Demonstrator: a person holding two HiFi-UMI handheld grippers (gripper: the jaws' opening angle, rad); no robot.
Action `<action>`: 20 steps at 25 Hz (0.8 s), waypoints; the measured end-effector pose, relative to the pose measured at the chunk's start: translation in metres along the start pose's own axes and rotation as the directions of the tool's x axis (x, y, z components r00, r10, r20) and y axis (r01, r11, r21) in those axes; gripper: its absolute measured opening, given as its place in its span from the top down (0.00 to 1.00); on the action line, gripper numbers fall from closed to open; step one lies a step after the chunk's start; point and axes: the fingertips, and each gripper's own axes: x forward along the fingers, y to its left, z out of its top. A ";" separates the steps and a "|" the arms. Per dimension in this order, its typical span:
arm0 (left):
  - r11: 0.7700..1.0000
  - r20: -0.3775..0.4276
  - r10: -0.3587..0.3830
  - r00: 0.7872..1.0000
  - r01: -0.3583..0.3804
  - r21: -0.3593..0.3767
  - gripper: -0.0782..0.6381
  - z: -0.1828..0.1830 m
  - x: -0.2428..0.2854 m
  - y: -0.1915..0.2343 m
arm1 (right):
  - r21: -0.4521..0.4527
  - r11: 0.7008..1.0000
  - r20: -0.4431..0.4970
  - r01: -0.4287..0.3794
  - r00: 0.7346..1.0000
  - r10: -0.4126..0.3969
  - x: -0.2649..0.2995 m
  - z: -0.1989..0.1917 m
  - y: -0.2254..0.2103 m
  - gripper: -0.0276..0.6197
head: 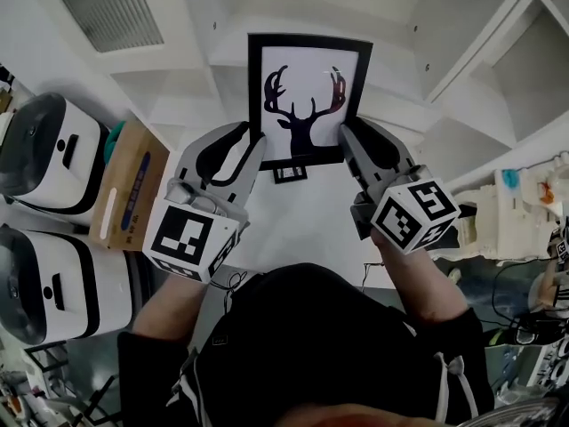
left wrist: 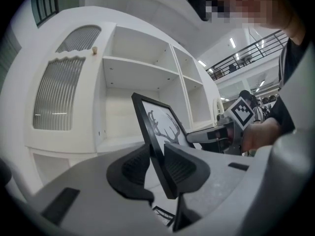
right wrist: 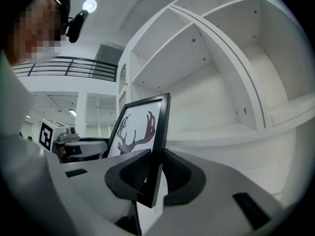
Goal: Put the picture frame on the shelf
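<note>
A black picture frame (head: pixel 308 96) with a deer-head silhouette on white is held upright in the air between both grippers, in front of a white shelf unit (head: pixel 267 16). My left gripper (head: pixel 255 154) is shut on the frame's lower left edge (left wrist: pixel 156 149). My right gripper (head: pixel 345 145) is shut on its lower right edge (right wrist: pixel 156 171). Both pairs of dark ribbed pads press the frame's rim from front and back. In the left gripper view the right gripper (left wrist: pixel 216 134) shows beyond the frame. Open white shelf compartments (left wrist: pixel 133 82) (right wrist: pixel 216 107) stand just behind it.
Two white appliances with dark lids (head: pixel 44 154) (head: pixel 44 283) stand at the left, beside a brown cardboard box (head: pixel 129 185). A second small black frame (head: pixel 290 173) lies below the held one. White parts and cables (head: pixel 516 212) are piled at the right. A ribbed cabinet door (left wrist: pixel 59 97) flanks the shelves.
</note>
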 end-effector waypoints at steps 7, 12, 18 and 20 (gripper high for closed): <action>0.999 0.068 0.032 0.997 -0.034 0.035 0.76 0.030 0.005 0.020 | -0.039 0.999 0.038 -0.028 0.999 0.029 0.022 0.032 0.000 0.83; 0.998 0.074 0.045 0.996 -0.048 0.035 0.76 0.054 0.023 0.052 | -0.049 0.998 0.040 -0.036 0.998 0.038 0.056 0.062 -0.007 0.83; 0.996 0.099 0.058 0.993 -0.064 0.055 0.76 0.073 0.032 0.068 | -0.053 0.997 0.044 -0.051 0.998 0.053 0.075 0.084 -0.013 0.83; 0.995 0.118 0.067 0.991 -0.075 0.066 0.76 0.076 0.029 0.067 | -0.046 0.997 0.046 -0.059 0.997 0.061 0.076 0.084 -0.012 0.83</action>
